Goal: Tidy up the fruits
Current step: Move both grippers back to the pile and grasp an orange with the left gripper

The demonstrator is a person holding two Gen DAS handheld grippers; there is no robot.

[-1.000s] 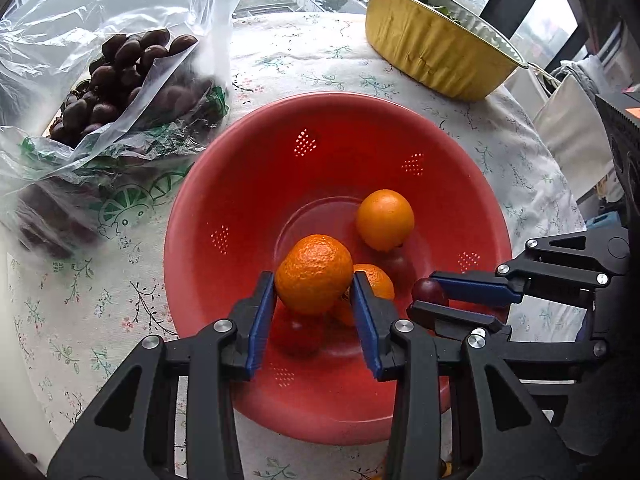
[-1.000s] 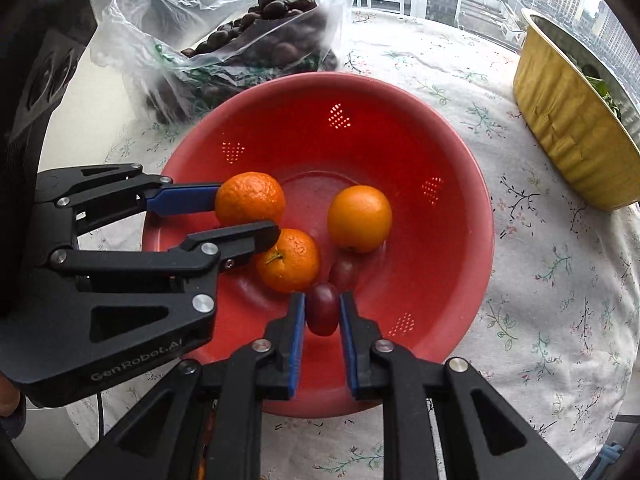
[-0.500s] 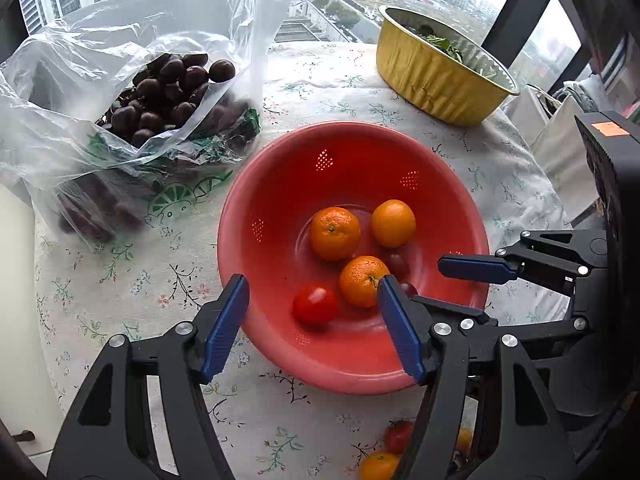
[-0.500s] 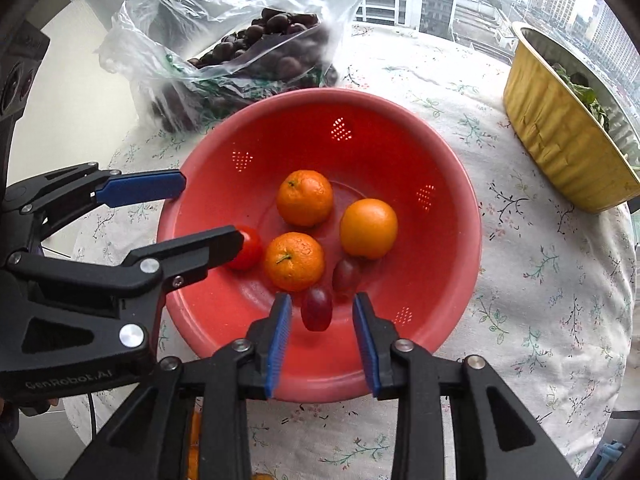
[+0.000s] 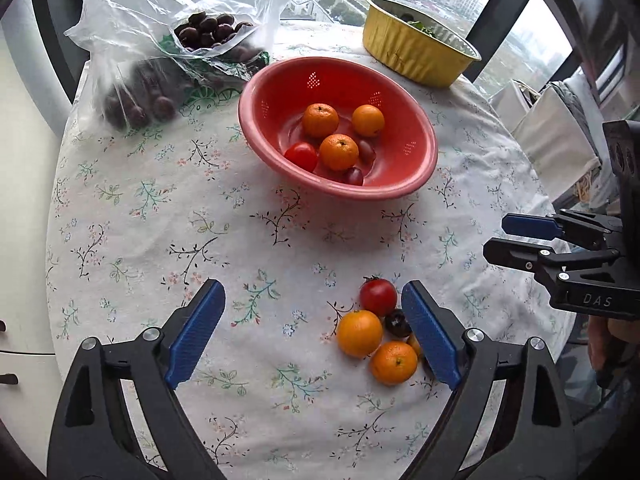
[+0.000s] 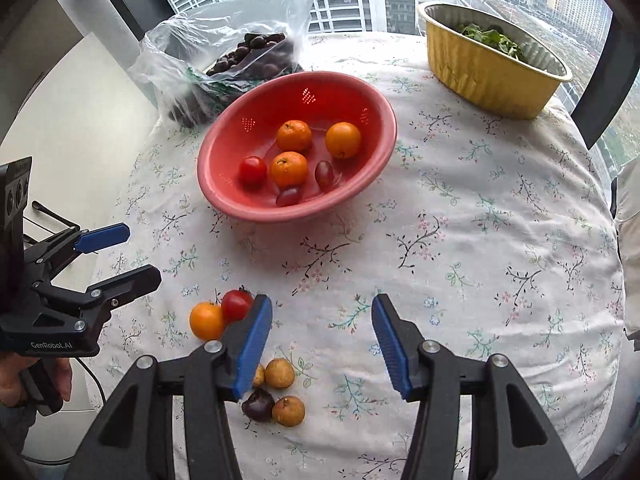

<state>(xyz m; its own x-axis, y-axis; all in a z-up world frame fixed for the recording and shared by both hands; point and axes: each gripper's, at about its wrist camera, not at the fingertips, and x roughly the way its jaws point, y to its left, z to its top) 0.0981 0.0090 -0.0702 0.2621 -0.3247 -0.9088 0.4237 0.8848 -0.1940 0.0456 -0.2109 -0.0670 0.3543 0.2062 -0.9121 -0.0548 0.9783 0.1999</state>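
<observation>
A red colander bowl (image 5: 328,80) (image 6: 280,100) holds three oranges, a cherry tomato (image 5: 301,156) and two grapes. My left gripper (image 5: 312,292) (image 6: 142,252) hangs above the near cloth, well back from the bowl. Its jaws are opening and grip nothing. A loose tomato (image 5: 378,296), an orange (image 5: 359,332), a mandarin (image 5: 394,362) and a dark fruit (image 5: 398,322) lie on the cloth by its right pad. My right gripper (image 6: 322,304) (image 5: 498,236) is opening too, with bare cloth between its pads. Tan fruits (image 6: 280,372) lie by its left finger.
A clear plastic bag of dark fruit (image 5: 208,32) (image 6: 248,56) lies behind the bowl on the left. A gold foil tray of greens (image 5: 416,56) (image 6: 488,76) stands at the back right. White bags (image 5: 552,140) hang beyond the round table's right edge.
The left gripper let go of a mandarin and the right let go of a grape, both in the bowl. Both opened and drew back up toward the near edge.
</observation>
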